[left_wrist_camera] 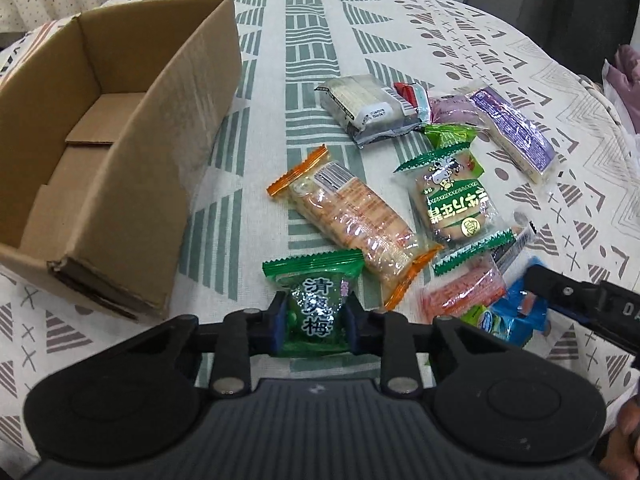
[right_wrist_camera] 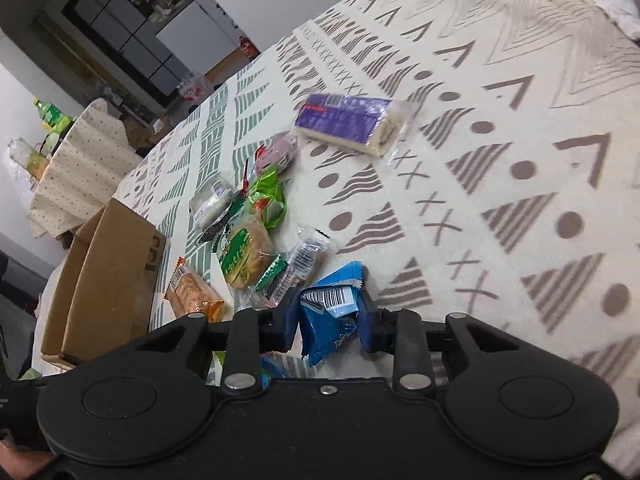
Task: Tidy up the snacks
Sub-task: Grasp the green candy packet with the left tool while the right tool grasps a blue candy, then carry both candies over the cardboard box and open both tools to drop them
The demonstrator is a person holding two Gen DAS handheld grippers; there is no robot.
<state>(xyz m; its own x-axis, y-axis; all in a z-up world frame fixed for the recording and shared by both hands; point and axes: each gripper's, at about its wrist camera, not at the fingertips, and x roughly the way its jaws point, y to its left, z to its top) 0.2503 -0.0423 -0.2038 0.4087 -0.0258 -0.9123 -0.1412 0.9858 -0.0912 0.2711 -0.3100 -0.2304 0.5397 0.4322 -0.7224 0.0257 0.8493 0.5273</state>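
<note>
A round table wears a cream cloth (left_wrist_camera: 460, 32) printed with green and taupe triangles, stripes and crosses. On it lies a scatter of crinkly plastic snack packs beside a plain brown cardboard box (left_wrist_camera: 132, 160), open at the top, its floor flaps bare.

The left gripper (left_wrist_camera: 315, 320) is clamped on a green packet (left_wrist_camera: 316, 300) printed with the white characters 清爽梅, its blue pads pressing both sides. Just beyond it lies a clear cracker pack (left_wrist_camera: 352, 216) with orange serrated ends, then a green-edged biscuit pack (left_wrist_camera: 456, 200) with a cartoon cow and yellow lettering I cannot read. Farther back sit a grey-and-white wafer pack (left_wrist_camera: 360, 104) and a purple-labelled cake bar (left_wrist_camera: 516, 132).

The right gripper (right_wrist_camera: 326, 320) is closed on a crumpled blue packet (right_wrist_camera: 328, 320) showing a barcode, at the near edge of the pile.
</note>
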